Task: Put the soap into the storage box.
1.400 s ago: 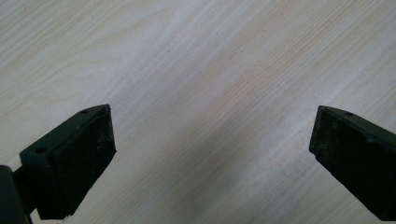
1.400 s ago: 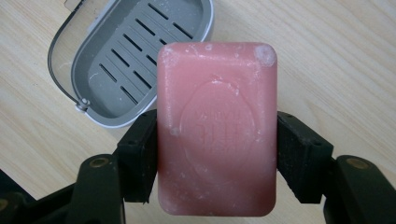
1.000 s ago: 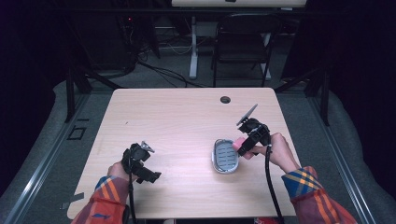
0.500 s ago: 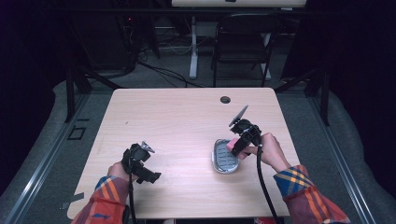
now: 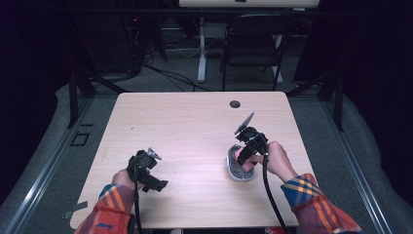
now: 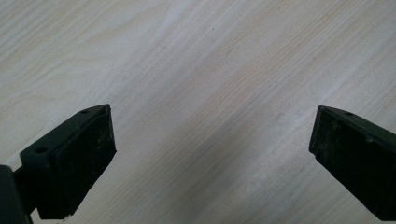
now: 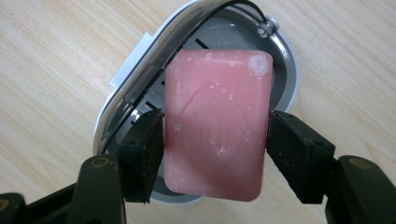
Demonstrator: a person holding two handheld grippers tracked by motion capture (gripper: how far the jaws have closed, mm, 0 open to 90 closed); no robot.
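High view: my right gripper (image 5: 243,157) has come down over the soap dish (image 5: 239,170), half hiding it; left gripper (image 5: 146,168) unmoved.
Left gripper view: jaws apart over bare table (image 6: 210,70).
Right gripper view: jaws clamp the pink soap (image 7: 215,123) above the dish.

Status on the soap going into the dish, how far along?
Done: the right gripper is shut on the pink soap bar and holds it directly over the grey soap dish. In hand: the bar sits in the jaws; whether it touches the dish yet I cannot tell. Left: set it down, probably, then release. The left gripper is open over bare table.
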